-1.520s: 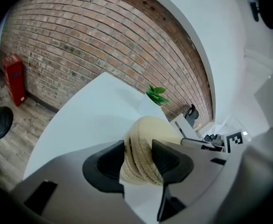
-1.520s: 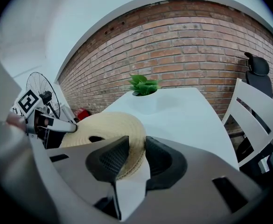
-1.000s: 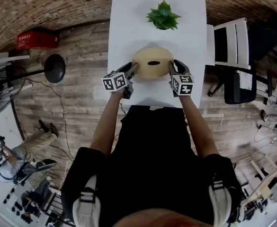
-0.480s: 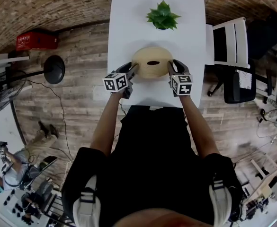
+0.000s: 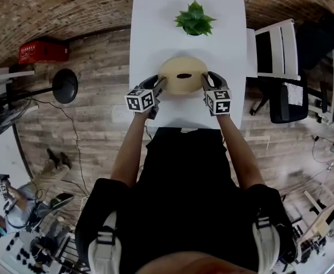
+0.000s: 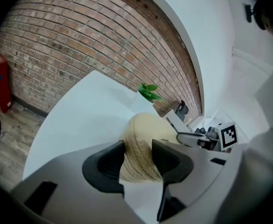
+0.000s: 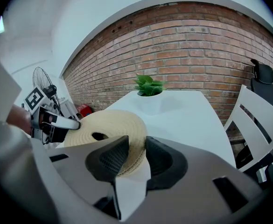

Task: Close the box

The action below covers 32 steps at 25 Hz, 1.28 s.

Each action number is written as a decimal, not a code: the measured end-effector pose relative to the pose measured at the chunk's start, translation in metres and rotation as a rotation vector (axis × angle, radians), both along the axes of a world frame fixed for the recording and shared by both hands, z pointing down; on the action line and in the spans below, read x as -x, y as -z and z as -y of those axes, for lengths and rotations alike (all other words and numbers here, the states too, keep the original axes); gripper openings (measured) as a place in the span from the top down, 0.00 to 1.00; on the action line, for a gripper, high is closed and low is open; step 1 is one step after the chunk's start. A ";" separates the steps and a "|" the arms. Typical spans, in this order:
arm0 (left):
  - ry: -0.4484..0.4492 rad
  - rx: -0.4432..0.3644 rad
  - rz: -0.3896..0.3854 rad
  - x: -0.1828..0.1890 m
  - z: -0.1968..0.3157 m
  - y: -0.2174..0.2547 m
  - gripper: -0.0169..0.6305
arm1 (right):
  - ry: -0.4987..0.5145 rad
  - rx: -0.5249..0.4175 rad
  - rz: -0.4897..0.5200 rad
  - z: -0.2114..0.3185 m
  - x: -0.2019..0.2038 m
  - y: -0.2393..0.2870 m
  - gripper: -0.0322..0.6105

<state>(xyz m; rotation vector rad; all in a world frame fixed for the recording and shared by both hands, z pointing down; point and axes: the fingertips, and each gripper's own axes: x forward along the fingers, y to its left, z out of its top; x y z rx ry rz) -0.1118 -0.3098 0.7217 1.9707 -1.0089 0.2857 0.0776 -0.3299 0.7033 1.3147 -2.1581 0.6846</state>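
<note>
A round, beige woven box (image 5: 182, 76) with a dark hole in its lid sits on the white table (image 5: 155, 27). My left gripper (image 5: 161, 83) is at its left side. The woven rim (image 6: 143, 139) fills the gap between the left gripper's (image 6: 138, 158) dark pads. My right gripper (image 5: 204, 80) is at the opposite side. Its jaws (image 7: 132, 155) have just been opening slightly, with the lid's edge (image 7: 106, 125) still between the pads and touching them. Each gripper view shows the other gripper across the box.
A potted green plant (image 5: 195, 19) stands farther back on the table. A white chair (image 5: 275, 44) is to the right. On the wooden floor at the left are a red case (image 5: 41, 50) and a round stand base (image 5: 64, 85). A person is at the lower left.
The left gripper has rolled a little, so its view has tilted. The box and both grippers stay where they were.
</note>
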 end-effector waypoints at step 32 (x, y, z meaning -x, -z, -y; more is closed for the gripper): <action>0.055 -0.232 0.181 -0.024 -0.041 0.082 0.85 | 0.174 -0.093 0.072 -0.038 -0.010 0.055 0.95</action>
